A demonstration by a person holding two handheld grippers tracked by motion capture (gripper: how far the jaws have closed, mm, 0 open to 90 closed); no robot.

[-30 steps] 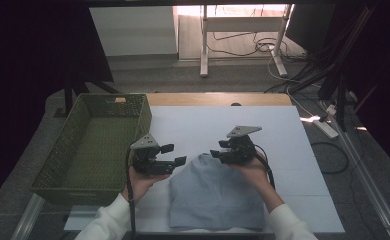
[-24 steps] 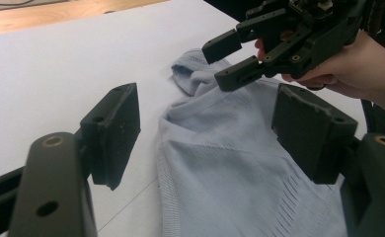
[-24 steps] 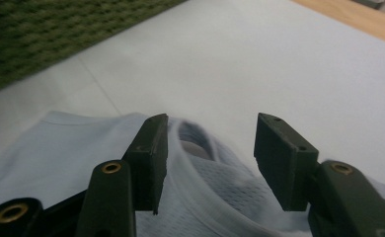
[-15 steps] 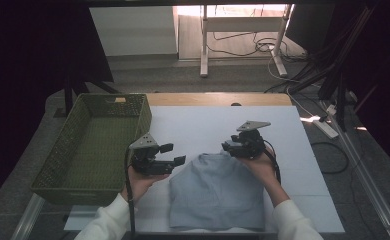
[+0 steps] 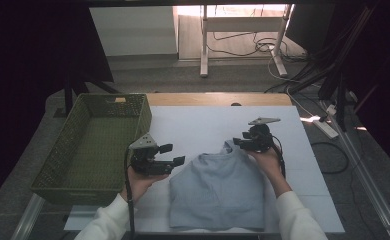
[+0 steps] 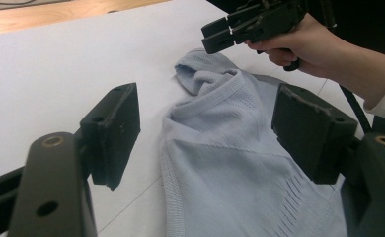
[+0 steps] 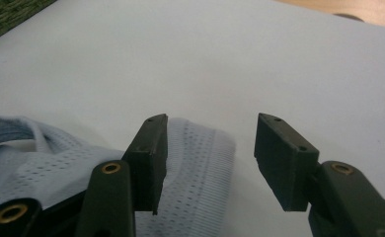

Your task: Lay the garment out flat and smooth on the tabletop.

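— So where's the light blue knit top [image 5: 218, 190]?
— Flat on the white table [image 5: 198, 125], right of the green basket [image 5: 63, 165].
— And the grippers?
— Left gripper [image 5: 170, 155] gapes beside its edge, holding nothing; right gripper [image 7: 208, 158] open, empty, over the strap [image 7: 200, 148]

left gripper [image 5: 170, 154] held level in the left hand [image 5: 139, 181], jaws apart, right gripper [image 5: 239, 142] in the right hand [image 5: 265, 161], jaws apart, pointing left
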